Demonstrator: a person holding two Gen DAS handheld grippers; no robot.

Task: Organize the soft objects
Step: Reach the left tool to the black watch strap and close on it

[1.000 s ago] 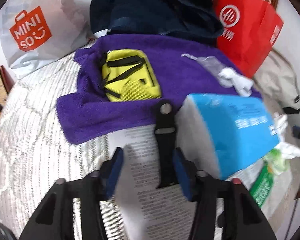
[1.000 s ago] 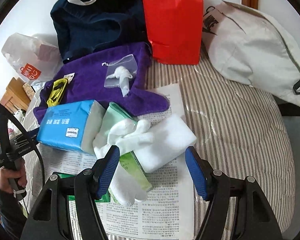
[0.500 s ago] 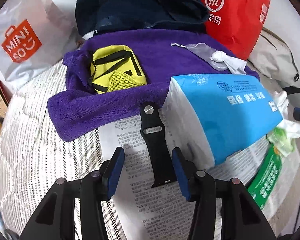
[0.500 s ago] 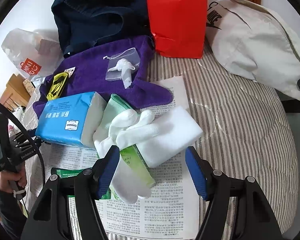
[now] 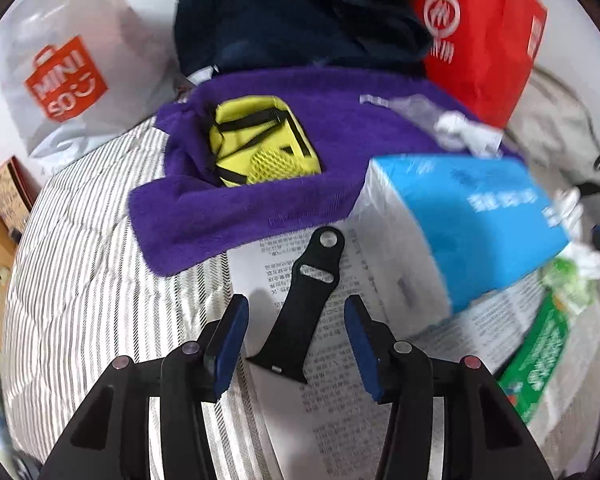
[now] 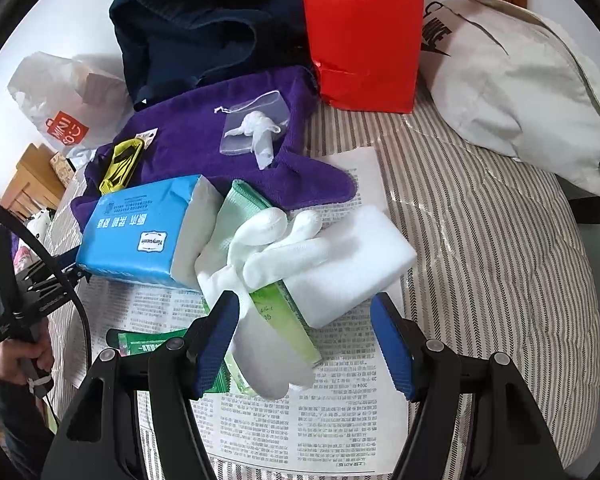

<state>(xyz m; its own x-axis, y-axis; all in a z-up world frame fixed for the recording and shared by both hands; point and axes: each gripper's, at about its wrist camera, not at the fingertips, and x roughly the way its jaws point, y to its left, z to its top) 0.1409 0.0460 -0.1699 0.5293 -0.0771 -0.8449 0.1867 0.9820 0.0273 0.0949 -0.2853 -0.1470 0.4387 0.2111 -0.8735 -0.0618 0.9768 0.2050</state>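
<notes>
A flat black rubber watch strap [image 5: 302, 304] with a metal stud at its far end lies on a sheet of printed newspaper [image 5: 332, 408], slanting away to the right. The left gripper [image 5: 296, 340] hangs over its near end with the blue pads spread on either side of the strap, neither pad touching it.

Just right of the strap sits a soft blue-and-white plastic pack of tissues [image 5: 460, 224], its white end close to the right pad. Beyond the strap's far end a rumpled purple towel [image 5: 236, 204] overlaps the newspaper's edge, and on it rest a small yellow mesh pouch with black straps [image 5: 260, 144] and a clear plastic bag holding something white [image 6: 256, 128].

In the right wrist view the right gripper [image 6: 304, 344] stands with its pads wide apart, gripping nothing. Between and just ahead of them lie a white knitted glove [image 6: 272, 256], draped over a pale green packet [image 6: 284, 320], and a white rectangular foam block [image 6: 352, 264] touching the glove's fingers. The tissue pack leans against the glove's left side.

All of this rests on a striped quilted bedcover [image 6: 492, 248]. At the back stand a red paper bag [image 6: 364, 28], a dark navy cloth bag [image 6: 204, 28], a white plastic shopping bag with an orange logo [image 5: 68, 76] and a beige fabric bag [image 6: 524, 80]. A person's hand [image 6: 20, 360] holds the other tool's handle at the left edge.
</notes>
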